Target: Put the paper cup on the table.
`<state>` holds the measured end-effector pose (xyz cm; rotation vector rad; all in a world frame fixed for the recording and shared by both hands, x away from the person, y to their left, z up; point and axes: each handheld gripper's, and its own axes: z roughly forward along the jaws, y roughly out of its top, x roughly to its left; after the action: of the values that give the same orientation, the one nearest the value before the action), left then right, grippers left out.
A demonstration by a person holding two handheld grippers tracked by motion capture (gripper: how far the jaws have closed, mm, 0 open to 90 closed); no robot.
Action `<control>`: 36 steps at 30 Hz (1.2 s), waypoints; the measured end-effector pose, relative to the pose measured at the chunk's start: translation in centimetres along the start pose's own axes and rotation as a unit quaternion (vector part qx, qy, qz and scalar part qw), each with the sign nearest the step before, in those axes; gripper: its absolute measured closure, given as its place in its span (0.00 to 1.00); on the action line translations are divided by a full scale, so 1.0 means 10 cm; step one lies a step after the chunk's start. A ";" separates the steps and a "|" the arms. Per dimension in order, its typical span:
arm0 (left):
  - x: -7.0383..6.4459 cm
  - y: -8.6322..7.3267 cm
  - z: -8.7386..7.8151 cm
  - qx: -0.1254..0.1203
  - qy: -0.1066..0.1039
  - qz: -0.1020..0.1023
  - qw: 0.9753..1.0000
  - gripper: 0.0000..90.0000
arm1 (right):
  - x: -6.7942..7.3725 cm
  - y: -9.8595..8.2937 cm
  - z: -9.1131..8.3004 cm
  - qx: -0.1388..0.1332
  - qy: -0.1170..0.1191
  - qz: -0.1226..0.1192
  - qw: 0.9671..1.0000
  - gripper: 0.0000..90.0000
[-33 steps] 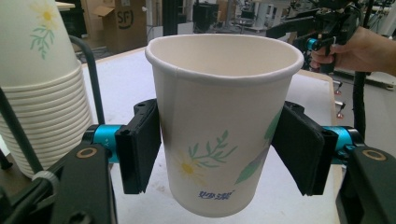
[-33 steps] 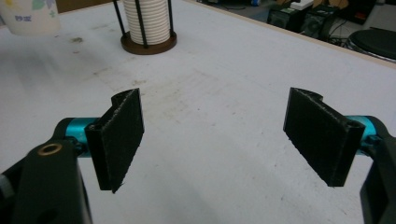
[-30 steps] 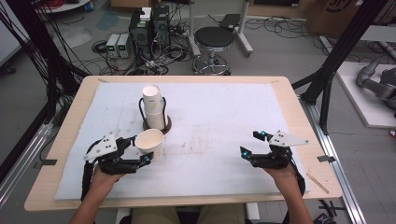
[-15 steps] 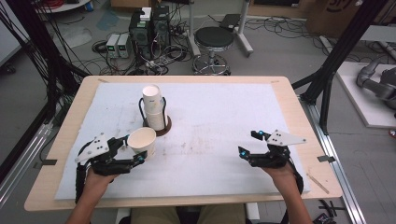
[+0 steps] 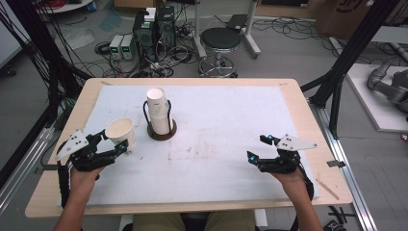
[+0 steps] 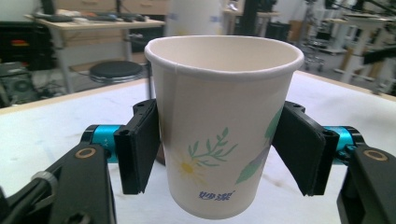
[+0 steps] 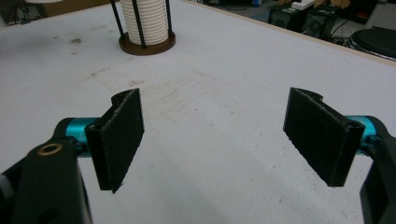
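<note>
A white paper cup (image 5: 120,132) with a printed flower and leaves (image 6: 224,126) stands upright between the jaws of my left gripper (image 5: 115,143), which is shut on its sides (image 6: 219,149). It is at the table's left, a little left of the cup stack. The stack of white paper cups (image 5: 158,111) stands in a black wire holder on a round brown base (image 5: 162,133), also seen far off in the right gripper view (image 7: 144,21). My right gripper (image 5: 257,147) hovers at the right front, open, with nothing between its pads (image 7: 219,135).
A white mat (image 5: 221,125) with faint brown stains (image 7: 140,88) covers the wooden table (image 5: 298,96). Beyond the far edge are a black stool (image 5: 220,41), computer boxes and cables on the floor.
My left gripper has carried the cup leftward, away from the stack's holder. The right gripper has stayed put.
</note>
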<state>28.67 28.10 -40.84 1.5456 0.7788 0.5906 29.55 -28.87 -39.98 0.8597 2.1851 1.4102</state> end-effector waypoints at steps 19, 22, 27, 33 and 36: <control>0.36 -0.21 0.24 0.087 0.090 -0.005 0.992 0.37 | 0.02 -0.01 -0.02 0.003 -0.006 0.006 1.000 0.23; 0.37 -0.24 0.26 0.102 0.095 -0.006 0.990 0.37 | 0.02 -0.02 -0.03 0.004 -0.006 0.006 1.000 0.23; 0.35 -0.30 0.29 0.133 0.105 -0.001 0.986 0.37 | 0.02 -0.02 -0.04 0.004 -0.005 0.004 1.000 0.23; 0.33 -0.34 0.25 0.152 0.109 0.001 0.982 0.37 | 0.03 -0.01 -0.03 0.004 -0.004 0.005 1.000 0.23; 0.31 -0.35 0.22 0.155 0.111 -0.003 0.982 0.36 | 0.03 -0.01 -0.03 0.006 -0.001 0.001 1.000 0.23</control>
<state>31.85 29.18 -44.79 1.7790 1.0862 0.6687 29.12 -28.86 -39.95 0.8678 2.1944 1.3984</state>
